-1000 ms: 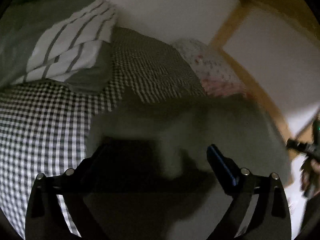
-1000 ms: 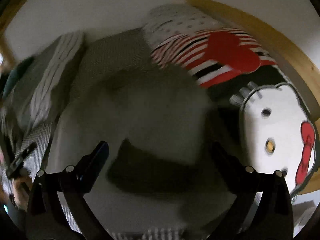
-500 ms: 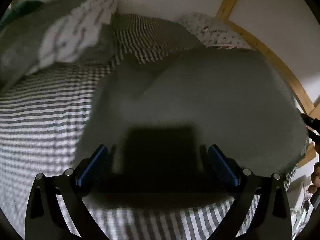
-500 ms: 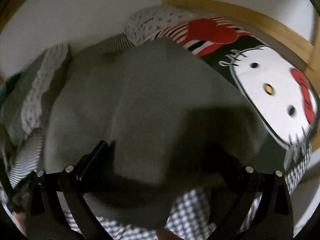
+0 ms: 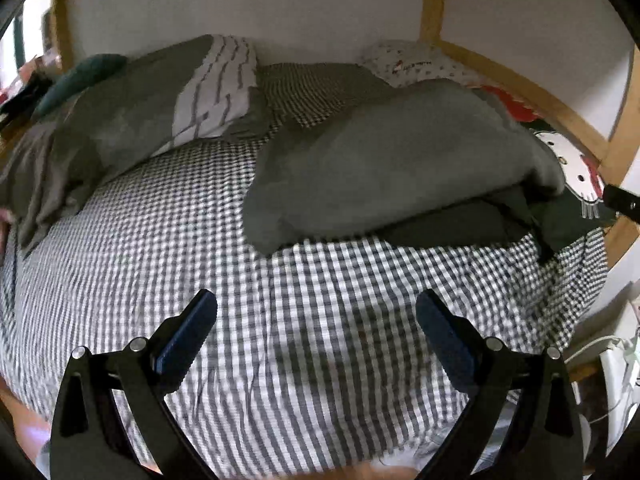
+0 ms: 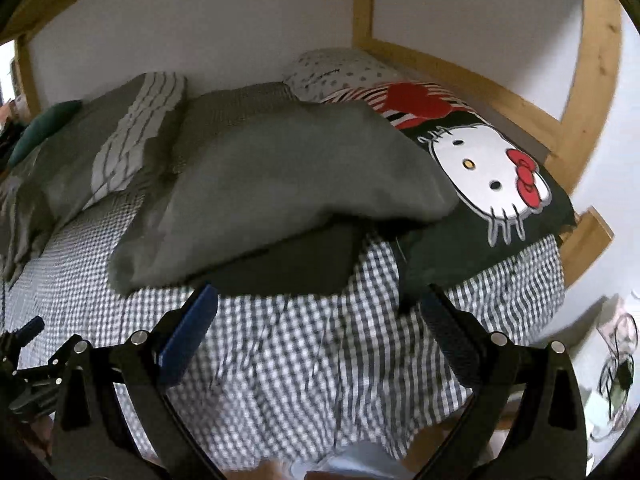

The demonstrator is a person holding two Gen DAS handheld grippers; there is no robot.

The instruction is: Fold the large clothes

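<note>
While both grippers, left gripper (image 5: 316, 320) and right gripper (image 6: 318, 316), are held wide and empty, the puffy grey garment (image 6: 280, 184) could be left lumpy if not flattened.

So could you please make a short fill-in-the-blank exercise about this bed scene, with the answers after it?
1. The grey garment lies on a ____ bedcover.
2. The jaws of the left gripper and the right gripper are both ____.
3. The bow on the cartoon cat pillow is ____.
4. The bed frame is made of ____.

Answers: checked; open; red; wood
</note>
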